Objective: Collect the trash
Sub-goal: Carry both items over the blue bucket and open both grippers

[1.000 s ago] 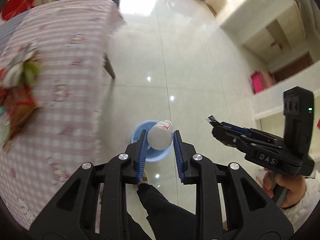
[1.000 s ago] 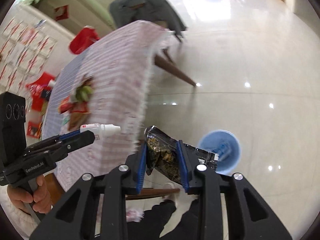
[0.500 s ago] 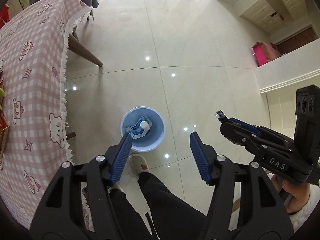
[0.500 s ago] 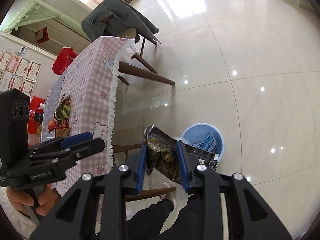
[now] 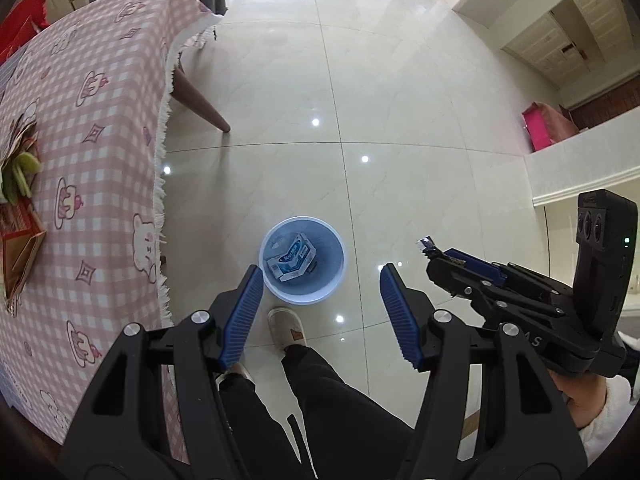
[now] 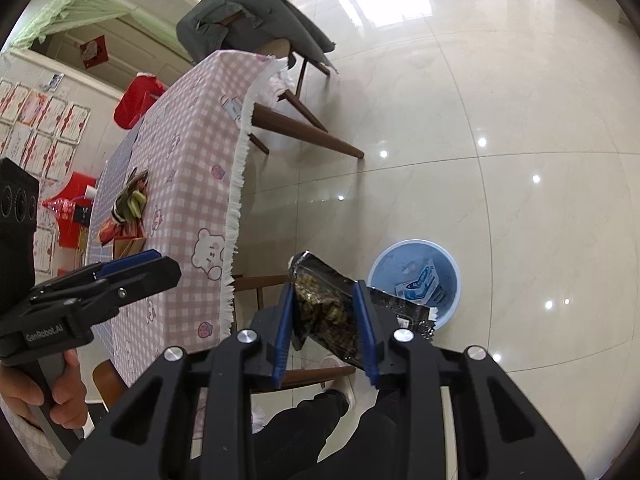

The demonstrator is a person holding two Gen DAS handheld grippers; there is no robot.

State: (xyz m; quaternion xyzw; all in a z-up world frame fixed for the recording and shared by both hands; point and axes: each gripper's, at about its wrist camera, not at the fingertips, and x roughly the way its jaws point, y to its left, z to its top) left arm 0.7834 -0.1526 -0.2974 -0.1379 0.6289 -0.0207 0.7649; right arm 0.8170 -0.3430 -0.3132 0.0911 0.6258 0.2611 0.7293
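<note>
- Left wrist view: the left gripper (image 5: 322, 280) hangs over the floor (image 5: 400, 100) with its two blue-padded fingers (image 5: 242, 312) spread wide and nothing between them.
- Below it, the round blue bin (image 5: 338, 276) stands on the pale tiles, just off the tablecloth's fringed edge and close to the person's slipper (image 5: 288, 326).
- Inside the bin lies a small white-and-blue box (image 5: 292, 258), tilted, with blue print on its upper face.
- The table (image 5: 88, 128) fills the left side, covered in a pink checked cloth with bear and cake drawings; near its left edge sit a heap of green and red wrappers (image 5: 18, 168) and an open cardboard box (image 5: 20, 256).
- The right gripper (image 5: 434, 258) shows at the right, held in a hand (image 5: 580, 400); a small corner of dark, shiny packet sticks out past its tips.
- Right wrist view: the right gripper (image 6: 326, 314) is pinching a snack bag (image 6: 320, 304) between its blue pads.
- The bag is dark and glossy, crumpled, with a clear window showing brownish-green contents; it is held slantwise, its sealed right end with white print reaching over the near rim of the bin (image 6: 454, 264).
- The box (image 6: 422, 284) is visible in the bin beyond the bag.
- The left gripper (image 6: 160, 264) appears side-on at the left edge, above the cloth's near corner; from here I cannot tell its opening.
- More wrappers (image 6: 130, 202) lie on the far part of the table (image 6: 192, 152), and a chair (image 6: 248, 20) draped with a grey garment stands at the far end.
</note>
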